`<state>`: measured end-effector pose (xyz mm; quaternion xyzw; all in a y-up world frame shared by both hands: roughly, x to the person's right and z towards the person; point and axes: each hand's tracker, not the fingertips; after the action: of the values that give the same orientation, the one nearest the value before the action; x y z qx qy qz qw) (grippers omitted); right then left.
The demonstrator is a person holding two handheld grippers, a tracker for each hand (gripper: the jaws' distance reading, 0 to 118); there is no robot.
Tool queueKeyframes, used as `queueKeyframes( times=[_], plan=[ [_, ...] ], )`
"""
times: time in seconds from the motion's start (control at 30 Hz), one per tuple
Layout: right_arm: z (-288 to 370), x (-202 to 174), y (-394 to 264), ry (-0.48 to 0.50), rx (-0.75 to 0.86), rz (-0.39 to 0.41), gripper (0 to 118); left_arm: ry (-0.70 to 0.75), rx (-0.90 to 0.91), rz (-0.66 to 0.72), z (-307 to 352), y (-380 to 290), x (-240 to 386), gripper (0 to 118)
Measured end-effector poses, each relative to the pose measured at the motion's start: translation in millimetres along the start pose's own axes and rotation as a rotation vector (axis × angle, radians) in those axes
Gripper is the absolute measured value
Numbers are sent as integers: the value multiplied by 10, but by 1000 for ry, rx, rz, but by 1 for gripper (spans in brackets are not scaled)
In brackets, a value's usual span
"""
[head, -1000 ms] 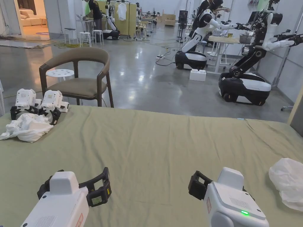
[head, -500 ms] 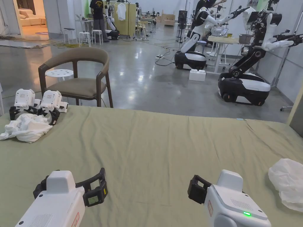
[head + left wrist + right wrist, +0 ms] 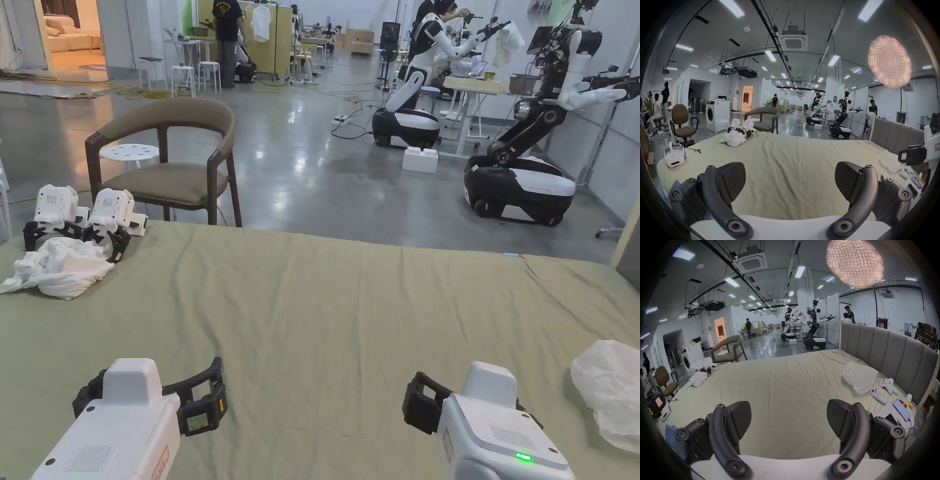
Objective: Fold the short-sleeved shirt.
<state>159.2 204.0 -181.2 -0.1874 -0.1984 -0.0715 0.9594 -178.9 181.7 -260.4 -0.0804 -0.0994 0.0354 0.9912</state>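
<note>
Here, both grippers hover spread over the bedsheet.

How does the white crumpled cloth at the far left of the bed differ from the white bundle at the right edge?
The crumpled cloth looks soft and matte with deep folds; the white bundle looks thin, smooth and faintly see-through, perhaps plastic. The cloth lies against two spare grippers; the bundle lies near the headboard, beside white controllers. Both are white and rest untouched on the green sheet.
</note>
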Motion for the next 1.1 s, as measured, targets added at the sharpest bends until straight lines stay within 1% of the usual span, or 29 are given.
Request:
queueKeyframes(
  times=[0.1,0.17,0.2,0.33,0.4,0.43,0.5,0.63,0.73,0.8,0.87,0.97,1.03,1.1],
  plan=[
    [9,51,-16,97,46,6,97,6,-3,-22,-20,-5,-3,111],
    [10,71,-42,144,71,52,97,5,-6,-26,-40,4,-4,111],
    [-1,57,-48,138,81,73,97,4,-5,-26,-49,10,-6,111],
    [-46,42,-81,101,103,63,98,-2,10,-37,-64,40,-15,111],
    [-40,36,-104,61,174,60,99,-2,20,-53,-62,56,-18,111],
    [-44,27,-117,43,200,72,99,-3,22,-62,-65,63,-18,111],
    [-49,6,-128,37,201,96,99,-5,25,-75,-67,71,-25,111],
    [-44,-20,-148,25,218,100,100,0,42,-85,-60,72,-43,111],
    [-43,-45,-159,-12,232,92,101,0,44,-80,-61,59,-63,111],
    [-30,-29,-173,-2,244,85,102,0,43,-76,-64,37,-82,111],
    [-39,-9,-172,15,238,63,106,1,46,-74,-63,22,-97,111],
    [-41,3,-176,10,235,46,109,2,42,-72,-55,12,-109,111],
    [-52,-4,-192,-5,240,54,109,-1,45,-76,-44,1,-112,111],
    [-58,-31,-210,-34,254,82,109,-3,45,-82,-40,-6,-109,111]
  ],
)
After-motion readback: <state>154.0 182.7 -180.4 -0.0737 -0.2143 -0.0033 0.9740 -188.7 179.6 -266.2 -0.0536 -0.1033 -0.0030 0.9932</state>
